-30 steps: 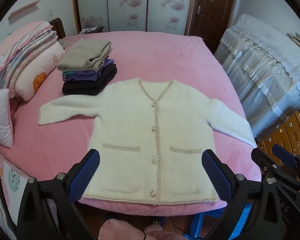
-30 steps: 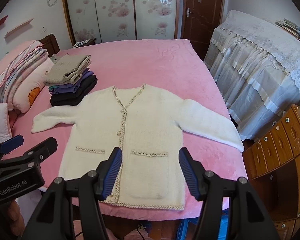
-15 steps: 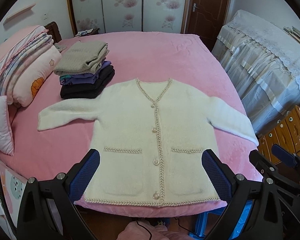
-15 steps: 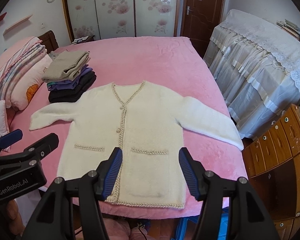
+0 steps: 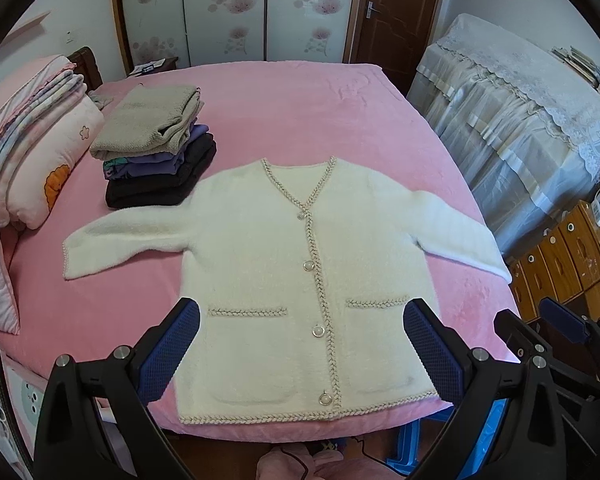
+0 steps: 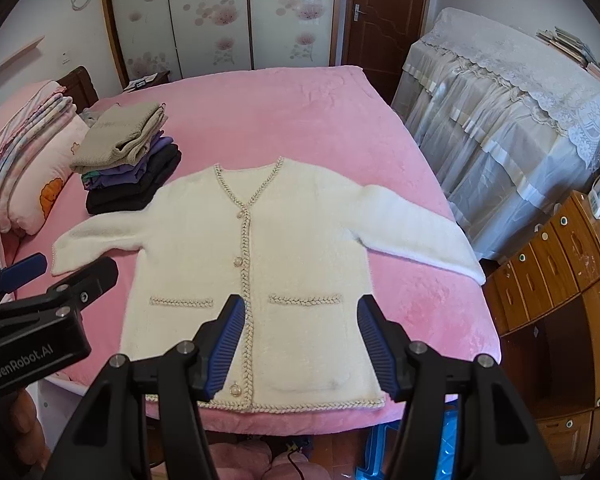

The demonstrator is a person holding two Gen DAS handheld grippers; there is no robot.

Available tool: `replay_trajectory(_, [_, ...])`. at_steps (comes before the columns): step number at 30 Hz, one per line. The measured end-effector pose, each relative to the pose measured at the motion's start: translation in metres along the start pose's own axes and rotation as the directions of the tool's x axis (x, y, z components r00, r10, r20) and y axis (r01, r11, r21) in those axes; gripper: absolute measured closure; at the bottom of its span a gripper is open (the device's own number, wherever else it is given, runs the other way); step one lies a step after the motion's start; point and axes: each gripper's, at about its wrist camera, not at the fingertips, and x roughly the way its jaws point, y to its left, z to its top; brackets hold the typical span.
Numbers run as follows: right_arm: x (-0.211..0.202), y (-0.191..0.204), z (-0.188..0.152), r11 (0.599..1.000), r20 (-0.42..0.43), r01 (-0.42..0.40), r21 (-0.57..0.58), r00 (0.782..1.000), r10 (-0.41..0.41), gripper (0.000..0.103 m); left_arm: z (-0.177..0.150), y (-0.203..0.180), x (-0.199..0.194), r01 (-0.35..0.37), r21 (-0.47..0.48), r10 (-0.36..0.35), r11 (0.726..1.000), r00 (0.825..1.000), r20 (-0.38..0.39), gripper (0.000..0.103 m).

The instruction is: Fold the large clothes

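Pink bed [image 5: 300, 112] — cream cardigan [image 5: 296, 264] flat, sleeves spread.

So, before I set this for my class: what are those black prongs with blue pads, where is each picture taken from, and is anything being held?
No robot here: a person holds a hand-held gripper in each hand, each with a camera that looks along its two fingers. One picture comes from the left gripper, the other from the right gripper; each view also catches the other gripper at its edge. The blue strips are the pads on the fingers. Both grippers are open and hold nothing; they hang over the near edge of the pink bed. On it a cream cardigan lies flat, buttoned, sleeves spread. Behind its left sleeve, as pictured, sits a stack of folded clothes, with pillows beyond.
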Motion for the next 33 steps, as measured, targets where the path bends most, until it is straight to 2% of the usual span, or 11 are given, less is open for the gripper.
replay_trajectory(14, [0.002,0.014,-0.003,1.0,-0.012,0.024,0.021,1.0,-0.024,0.044,0.0,0.02,0.004,0.031,0.006,-0.031,0.999,1.0,0.003,0.002])
replay_trajectory(23, [-0.002,0.014,-0.003,0.999,-0.007,0.025,0.034,1.0,-0.025,0.044,-0.001,0.023,0.004,0.03,0.023,-0.03,0.999,1.0,0.003,0.002])
replay_trajectory(33, [-0.003,0.03,-0.004,0.999,-0.022,0.021,0.044,1.0,-0.02,0.044,-0.003,0.03,0.004,0.033,0.041,-0.032,0.999,0.999,-0.012,0.002])
